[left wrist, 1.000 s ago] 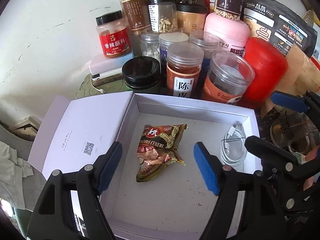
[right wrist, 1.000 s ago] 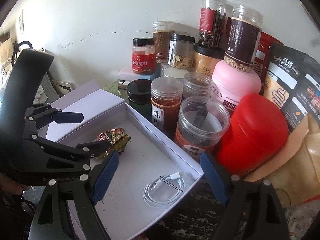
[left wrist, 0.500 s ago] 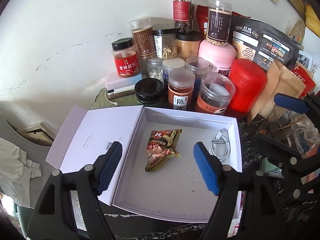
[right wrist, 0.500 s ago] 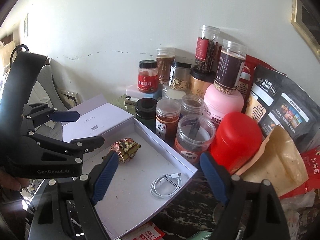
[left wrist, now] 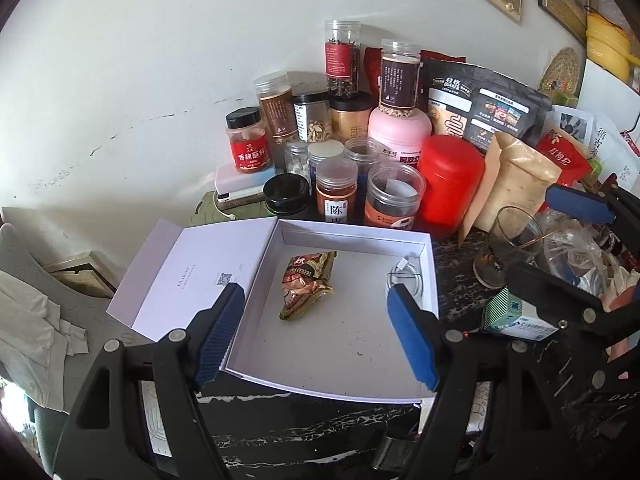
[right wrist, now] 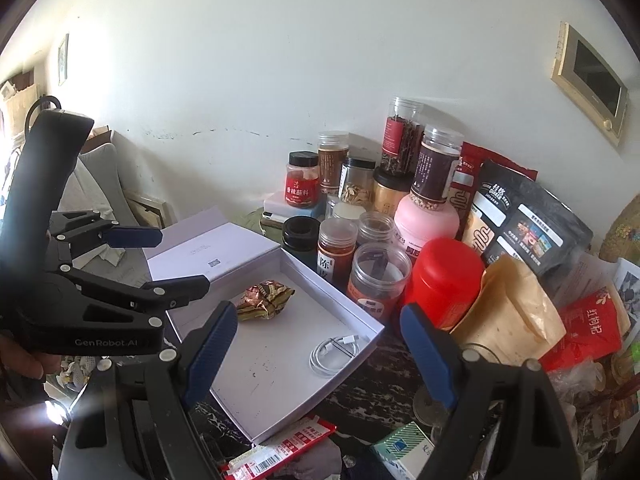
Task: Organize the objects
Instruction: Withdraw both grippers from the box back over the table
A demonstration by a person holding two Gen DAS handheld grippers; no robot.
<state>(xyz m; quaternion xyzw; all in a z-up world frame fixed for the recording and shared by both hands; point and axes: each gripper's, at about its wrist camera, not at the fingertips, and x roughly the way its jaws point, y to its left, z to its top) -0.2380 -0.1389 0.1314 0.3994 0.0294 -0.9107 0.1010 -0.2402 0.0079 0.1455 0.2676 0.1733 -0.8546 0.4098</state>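
Both grippers have pulled up and back from the open white cardboard box (left wrist: 428, 268) on the dark marbled table (left wrist: 456, 276). The left gripper (left wrist: 316, 332) and right gripper (right wrist: 320, 344) gape wide, empty. Inside lie a crumpled foil snack packet (left wrist: 306, 284) and a coiled white cable (right wrist: 334, 354), suggesting placement is finished. Compared with a second ago, the box looks smaller and the jars (left wrist: 336, 190) behind sit farther off.

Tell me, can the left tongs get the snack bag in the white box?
Probably yes. The snack bag lies alone in the open white box, its lid folded out to the side, and nothing covers it. The left tongs are open and empty, pointing down at it. The cable lies well to the side.
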